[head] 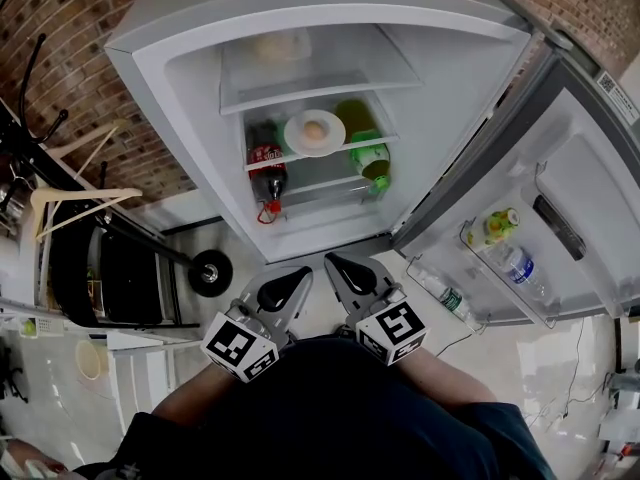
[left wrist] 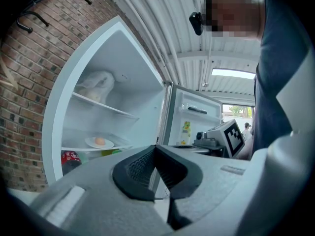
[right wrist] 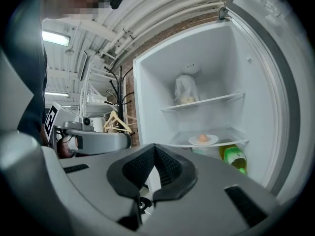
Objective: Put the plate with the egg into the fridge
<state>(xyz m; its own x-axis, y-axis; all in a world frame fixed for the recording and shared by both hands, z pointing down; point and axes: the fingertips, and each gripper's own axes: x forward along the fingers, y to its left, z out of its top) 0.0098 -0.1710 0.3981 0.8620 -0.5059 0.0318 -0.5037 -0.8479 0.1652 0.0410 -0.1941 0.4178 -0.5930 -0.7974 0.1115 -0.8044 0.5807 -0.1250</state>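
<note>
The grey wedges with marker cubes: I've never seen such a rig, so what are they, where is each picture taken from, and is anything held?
They are two grippers that a person holds. The downward picture comes from a camera on the person's head: the left gripper and right gripper point at an open fridge. The other two pictures come from cameras riding on each gripper, looking along its jaws. Both are shut and hold nothing. The plate with the egg sits on a fridge shelf, a green bottle below it.
</note>
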